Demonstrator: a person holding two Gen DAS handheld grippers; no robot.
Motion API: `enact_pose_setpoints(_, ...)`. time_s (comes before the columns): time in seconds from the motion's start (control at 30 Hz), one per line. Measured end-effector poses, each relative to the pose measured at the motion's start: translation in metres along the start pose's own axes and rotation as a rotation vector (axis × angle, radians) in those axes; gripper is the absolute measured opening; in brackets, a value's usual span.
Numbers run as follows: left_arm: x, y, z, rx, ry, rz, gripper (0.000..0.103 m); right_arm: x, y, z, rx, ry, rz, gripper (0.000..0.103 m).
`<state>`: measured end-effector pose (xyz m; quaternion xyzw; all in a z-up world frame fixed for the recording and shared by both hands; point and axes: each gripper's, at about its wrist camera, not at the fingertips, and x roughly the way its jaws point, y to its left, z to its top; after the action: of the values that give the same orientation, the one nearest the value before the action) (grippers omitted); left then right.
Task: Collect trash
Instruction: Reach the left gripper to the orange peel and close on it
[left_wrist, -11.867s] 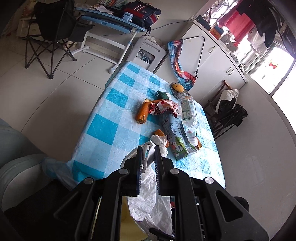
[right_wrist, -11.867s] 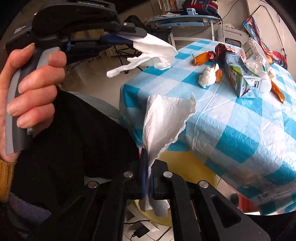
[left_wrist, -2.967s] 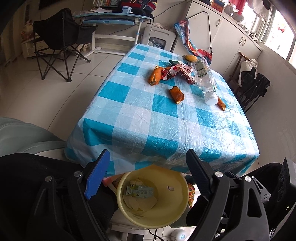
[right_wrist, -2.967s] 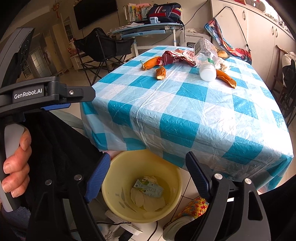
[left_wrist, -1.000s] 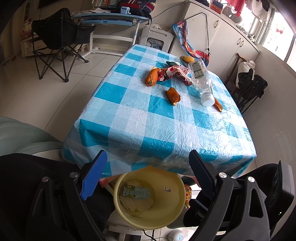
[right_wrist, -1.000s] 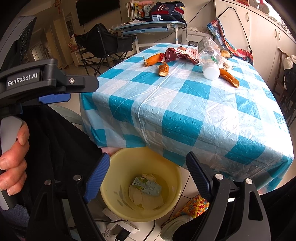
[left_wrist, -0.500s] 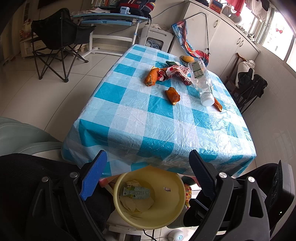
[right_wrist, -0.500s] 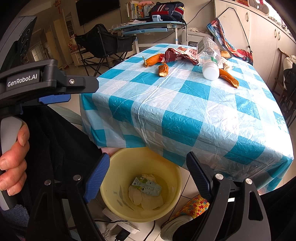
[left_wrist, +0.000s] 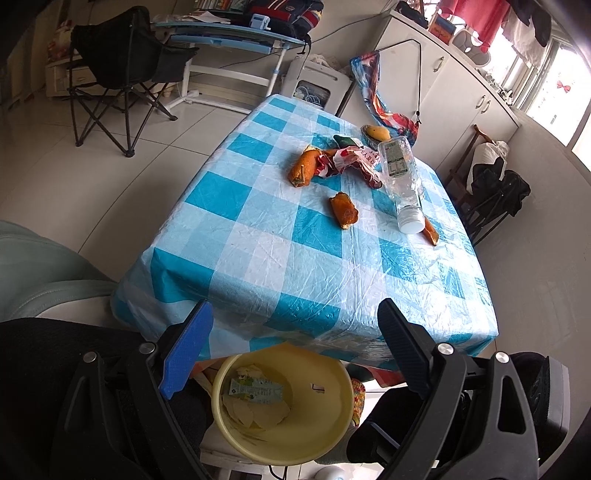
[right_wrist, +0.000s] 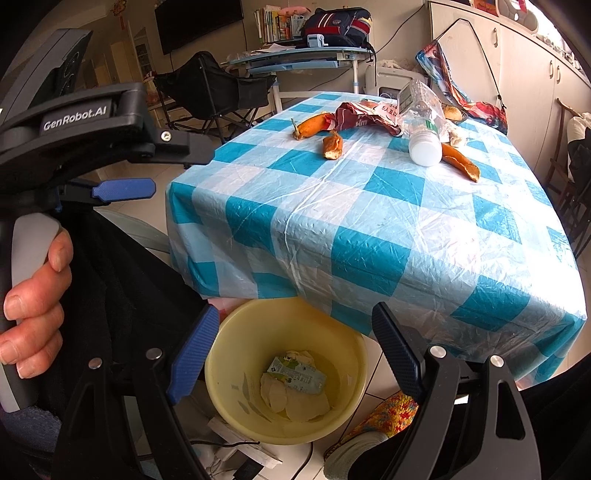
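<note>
Left gripper (left_wrist: 291, 332): fingers spread wide, nothing between them; held above the yellow bin, pointing toward the near edge of the table.
Right gripper (right_wrist: 291, 339): fingers spread wide, nothing held; also above the bin, beside the left tool.
Left hand (right_wrist: 35, 306): wrapped around the grey handle of the left tool, seen at the left edge of the right wrist view.
Yellow bin (left_wrist: 332, 439): on the floor, partly under the near edge of the table; open top.
Bin contents: a flattened green-and-white carton (right_wrist: 297, 374) lying on crumpled white tissue (right_wrist: 295, 404) at the bottom.
Table (left_wrist: 280, 258): covered with a blue-and-white checked plastic cloth; trash is grouped at the far end, well apart from the bin.
Plastic bottle (left_wrist: 400, 173): clear, lying on its side, white cap toward the near edge.
Red wrapper (left_wrist: 351, 160): crumpled, just beside the bottle's far end.
Large orange peel (left_wrist: 303, 168): touching the wrapper on its left side.
Small orange peel (left_wrist: 344, 211): alone on the cloth, nearer than the wrapper.
Thin peel strip (left_wrist: 430, 230): just beside the bottle cap.
Background: black folding chair (left_wrist: 122, 62) and a blue-edged desk (left_wrist: 229, 33) beyond the table.
</note>
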<state>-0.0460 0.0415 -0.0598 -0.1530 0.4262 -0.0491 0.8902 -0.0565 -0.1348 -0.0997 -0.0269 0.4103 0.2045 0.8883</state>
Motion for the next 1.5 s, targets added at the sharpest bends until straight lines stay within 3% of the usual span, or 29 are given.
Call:
enact_pose_setpoints(0.23, 0.034, -0.033, 0.04, 0.079, 0.01, 0.017, 0.087, -0.001, -0.011, 0.003, 0.039, -0.015, 0.0, 0.081)
enact_pose_setpoints(0.6, 0.134, -0.066, 0.087, 0.186, 0.073, 0.149, 0.087, 0.007, -0.037, 0.012, 0.097, -0.029, -0.015, 0.081)
enact_pose_setpoints(0.63, 0.141, -0.067, 0.088, 0.188, 0.083, 0.148, 0.079, 0.008, -0.038, 0.014, 0.096, -0.029, -0.019, 0.081)
enact_pose_setpoints(0.67, 0.148, -0.067, 0.089, 0.191, 0.101, 0.144, 0.06, 0.009, -0.04, 0.015, 0.097, -0.029, -0.023, 0.081)
enact_pose_setpoints(0.7, 0.156, -0.067, 0.088, 0.195, 0.124, 0.138, 0.049, 0.01, -0.041, 0.017, 0.098, -0.028, -0.026, 0.081)
enact_pose_setpoints(0.73, 0.155, -0.07, 0.087, 0.215, 0.1, 0.149, 0.03, 0.012, -0.043, 0.019, 0.101, -0.027, -0.027, 0.081)
enact_pose_setpoints(0.77, 0.156, -0.071, 0.088, 0.223, 0.112, 0.129, 0.019, 0.013, -0.044, 0.02, 0.104, -0.026, -0.03, 0.081)
enact_pose_setpoints(0.87, 0.149, -0.067, 0.094, 0.191, 0.13, 0.054, 0.016, 0.016, -0.048, 0.026, 0.111, -0.03, -0.036, 0.081)
enact_pose_setpoints(1.0, 0.113, -0.051, 0.102, 0.147, 0.062, 0.005, 0.016, 0.018, -0.052, 0.037, 0.132, -0.045, -0.016, 0.081)
enact_pose_setpoints(1.13, 0.078, -0.029, 0.118, 0.075, -0.034, -0.019, 0.016, 0.023, -0.06, 0.05, 0.195, -0.056, 0.069, 0.081)
enact_pose_setpoints(1.27, 0.064, -0.011, 0.127, 0.004, -0.078, -0.057, 0.016, 0.037, -0.069, 0.081, 0.273, -0.079, 0.141, 0.081)
enact_pose_setpoints(1.5, 0.042, -0.025, 0.129, 0.059, -0.181, -0.137, 0.016, 0.075, -0.09, 0.134, 0.445, -0.146, 0.217, 0.081)
